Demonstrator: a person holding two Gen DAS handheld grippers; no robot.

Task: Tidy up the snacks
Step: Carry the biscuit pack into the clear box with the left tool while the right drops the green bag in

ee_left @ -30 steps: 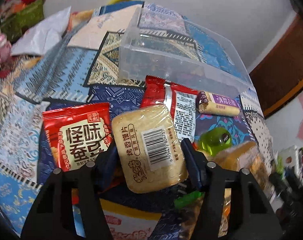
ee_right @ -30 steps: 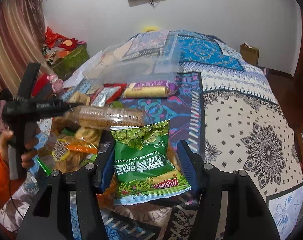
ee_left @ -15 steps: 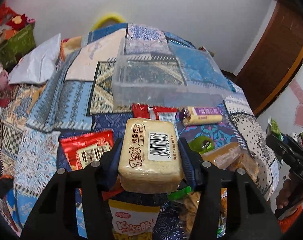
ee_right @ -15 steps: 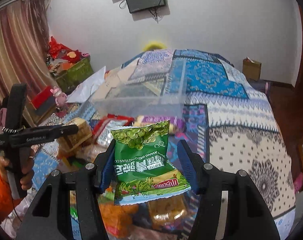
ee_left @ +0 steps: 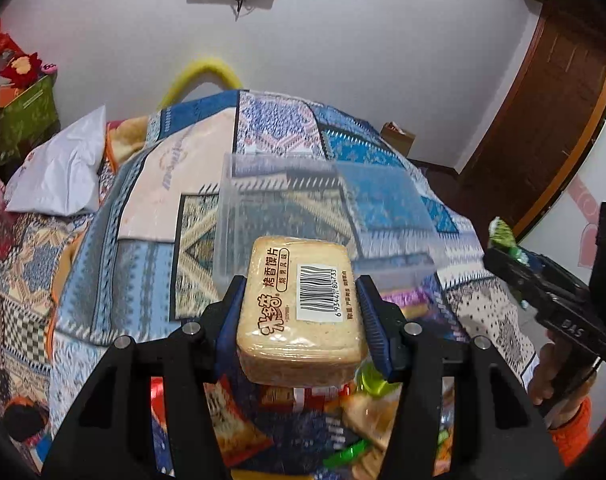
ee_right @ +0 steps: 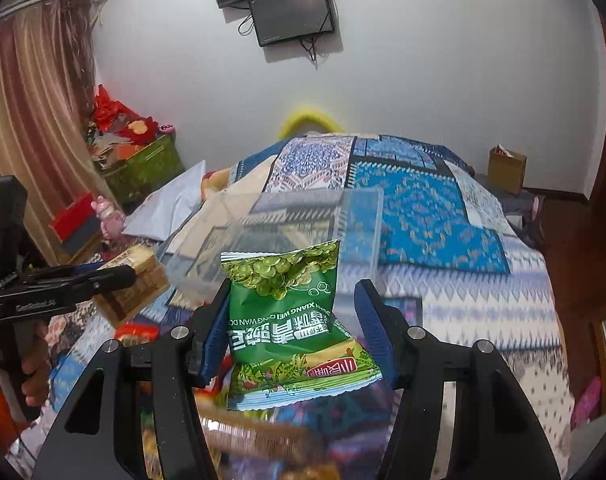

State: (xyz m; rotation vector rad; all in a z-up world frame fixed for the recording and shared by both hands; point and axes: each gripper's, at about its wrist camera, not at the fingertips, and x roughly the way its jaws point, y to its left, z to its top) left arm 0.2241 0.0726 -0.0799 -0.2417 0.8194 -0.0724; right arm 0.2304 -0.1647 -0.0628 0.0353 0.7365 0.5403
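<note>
My left gripper (ee_left: 301, 292) is shut on a tan pack of toasted bread slices (ee_left: 287, 340), barcode side up, and holds it in the air above the snack pile. The right gripper (ee_right: 294, 300) is shut on a green bag of peas (ee_right: 287, 312), also lifted. A clear plastic bin (ee_left: 279, 160) stands open on the patchwork bedspread just beyond both packs. In the right wrist view the left gripper (ee_right: 119, 276) shows at the left with the bread pack (ee_right: 139, 280). In the left wrist view the right gripper (ee_left: 503, 258) shows at the right edge with the pea bag (ee_left: 503, 236).
Several loose snack packets (ee_left: 239, 420) lie blurred under the grippers, and a purple wafer roll (ee_left: 407, 304) lies beside the bin. A white pillow (ee_left: 63, 176) is at the left. A green box (ee_right: 147, 168), a cardboard box (ee_right: 507, 168) and a wooden door (ee_left: 543, 112) ring the bed.
The left gripper shut on the bread pack, which lay on the pile, and lifted it. The right gripper rose with the pea bag. Both now look over the bin.
</note>
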